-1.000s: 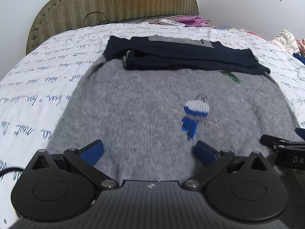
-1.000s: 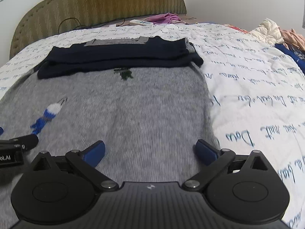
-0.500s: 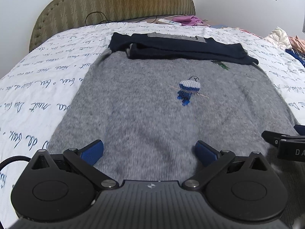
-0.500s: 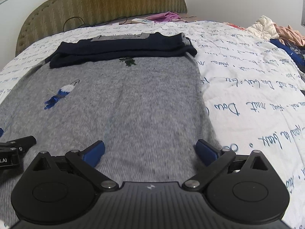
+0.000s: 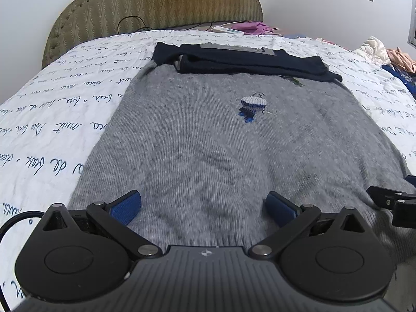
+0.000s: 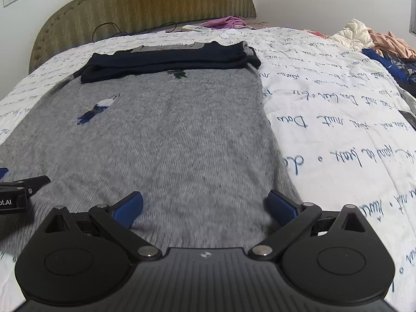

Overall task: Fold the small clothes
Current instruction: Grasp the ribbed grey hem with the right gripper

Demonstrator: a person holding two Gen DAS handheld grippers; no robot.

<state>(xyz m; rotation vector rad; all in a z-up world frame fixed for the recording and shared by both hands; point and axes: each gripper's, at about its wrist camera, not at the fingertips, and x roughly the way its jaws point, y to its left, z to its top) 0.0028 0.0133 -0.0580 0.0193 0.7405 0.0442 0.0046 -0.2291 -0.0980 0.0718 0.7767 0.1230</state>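
A grey knit sweater [image 5: 221, 140] with a small blue-and-white figure [image 5: 251, 105] lies flat on the bed; it also shows in the right wrist view [image 6: 169, 135]. Its dark navy sleeves [image 5: 247, 61] are folded across the far end [image 6: 171, 61]. My left gripper [image 5: 204, 204] is open, its blue pads over the near hem's left part. My right gripper [image 6: 205, 204] is open over the hem's right part, near the sweater's right edge. Each gripper's tip shows at the side of the other's view.
The bed has a white quilt with blue script [image 6: 338, 109] and an olive headboard [image 5: 156, 7]. A remote [image 5: 228, 30] and pink cloth [image 5: 249, 26] lie by the headboard. A pile of clothes [image 6: 377, 41] sits at the far right.
Both grippers have drawn back toward the near hem, so more of the sweater shows ahead. Both stay open. The sweater has not moved.
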